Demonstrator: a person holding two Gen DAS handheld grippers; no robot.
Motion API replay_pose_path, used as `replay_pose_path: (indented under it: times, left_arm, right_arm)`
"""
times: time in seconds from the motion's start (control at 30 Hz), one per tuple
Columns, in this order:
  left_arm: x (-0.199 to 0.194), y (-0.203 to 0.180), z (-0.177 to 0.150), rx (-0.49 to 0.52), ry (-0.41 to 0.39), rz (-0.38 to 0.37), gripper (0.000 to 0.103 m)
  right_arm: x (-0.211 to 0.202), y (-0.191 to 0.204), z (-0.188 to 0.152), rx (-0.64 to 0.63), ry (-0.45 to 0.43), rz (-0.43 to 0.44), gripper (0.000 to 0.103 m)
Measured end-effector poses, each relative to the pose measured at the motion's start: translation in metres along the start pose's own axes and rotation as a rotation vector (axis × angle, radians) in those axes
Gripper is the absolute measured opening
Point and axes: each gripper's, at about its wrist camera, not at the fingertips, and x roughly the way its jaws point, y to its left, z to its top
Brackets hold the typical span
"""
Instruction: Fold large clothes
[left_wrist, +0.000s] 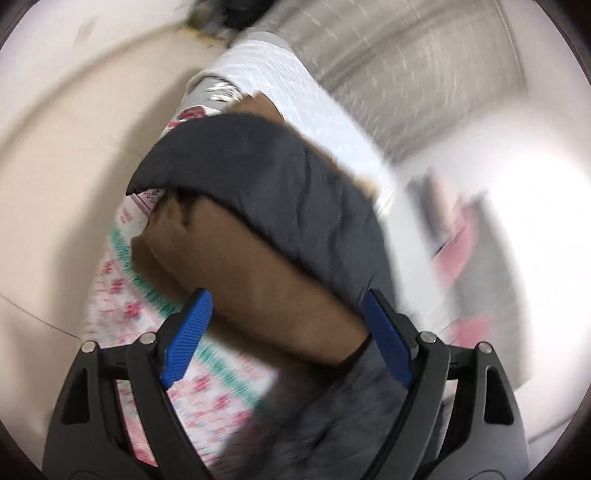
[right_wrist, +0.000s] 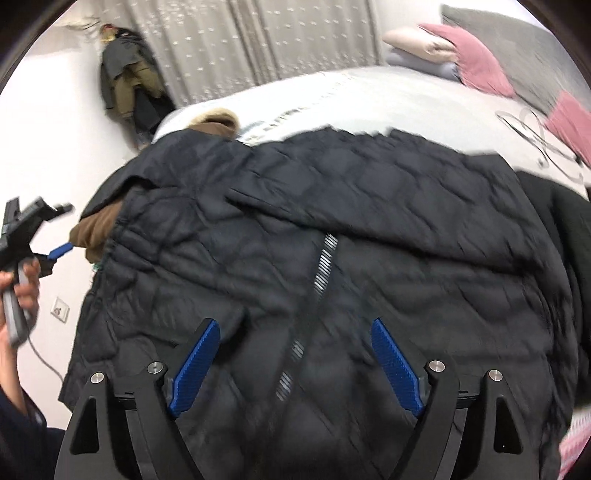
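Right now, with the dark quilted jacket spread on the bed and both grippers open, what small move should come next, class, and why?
Probably bring the left gripper in to the jacket's left edge and pinch it there. Both grippers stand open and hold nothing; the right gripper hovers over the zip line, and the jacket lies spread across the bed, brown lining showing at that side, so a fold inward looks due.

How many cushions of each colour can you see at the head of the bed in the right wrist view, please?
Pink cushions: 2
Cream cushion: 1
Pale lilac cushion: 1, mostly hidden under the cream one
Total: 4
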Motion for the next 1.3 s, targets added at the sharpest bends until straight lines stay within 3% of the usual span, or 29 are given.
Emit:
replay_pose_path:
  times: [0.1,0.2,0.33,0.43,0.57,0.77,0.87,0.93,1.0,1.13,1.3]
  left_arm:
    - [-0.005,0.024,0.020,-0.109,-0.035,-0.084,0.084]
    - [-0.002,0.038,0.035,-0.157,-0.062,-0.151,0.084]
    - [0.013,0.055,0.049,-0.174,-0.057,-0.138,0.084]
    - [0.025,0.084,0.050,-0.274,-0.053,-0.145,0.084]
    - [0.036,0.108,0.053,-0.376,-0.075,-0.221,0.084]
    - [0.052,0.114,0.055,-0.483,-0.077,-0.367,0.081]
    - [0.056,0.109,0.057,-0.479,-0.082,-0.355,0.069]
    - [0.055,0.109,0.057,-0.465,-0.093,-0.337,0.036]
    - [0.053,0.111,0.059,-0.474,-0.112,-0.335,0.013]
    - [0.038,0.106,0.064,-0.424,-0.180,-0.300,0.007]
    - [0.012,0.071,0.070,-0.292,-0.259,-0.268,0.006]
  right_arm:
    - [-0.011,-0.017,-0.011,0.061,-0.006,-0.006,0.086]
    - [-0.018,-0.025,-0.020,0.068,-0.064,0.003,0.091]
    - [-0.015,-0.023,-0.024,0.041,-0.062,-0.020,0.091]
    - [-0.018,-0.018,-0.028,0.019,-0.068,-0.012,0.091]
    - [-0.022,-0.016,-0.030,0.045,-0.085,0.075,0.091]
    - [-0.021,-0.019,-0.030,0.073,-0.099,0.079,0.091]
    - [-0.018,-0.021,-0.031,0.095,-0.091,0.095,0.091]
    - [-0.017,-0.019,-0.032,0.088,-0.094,0.087,0.091]
    - [-0.017,-0.016,-0.032,0.079,-0.101,0.083,0.091]
    - [-0.018,-0.010,-0.032,0.063,-0.116,0.084,0.091]
    - [-0.025,-0.005,-0.031,0.031,-0.136,0.065,0.085]
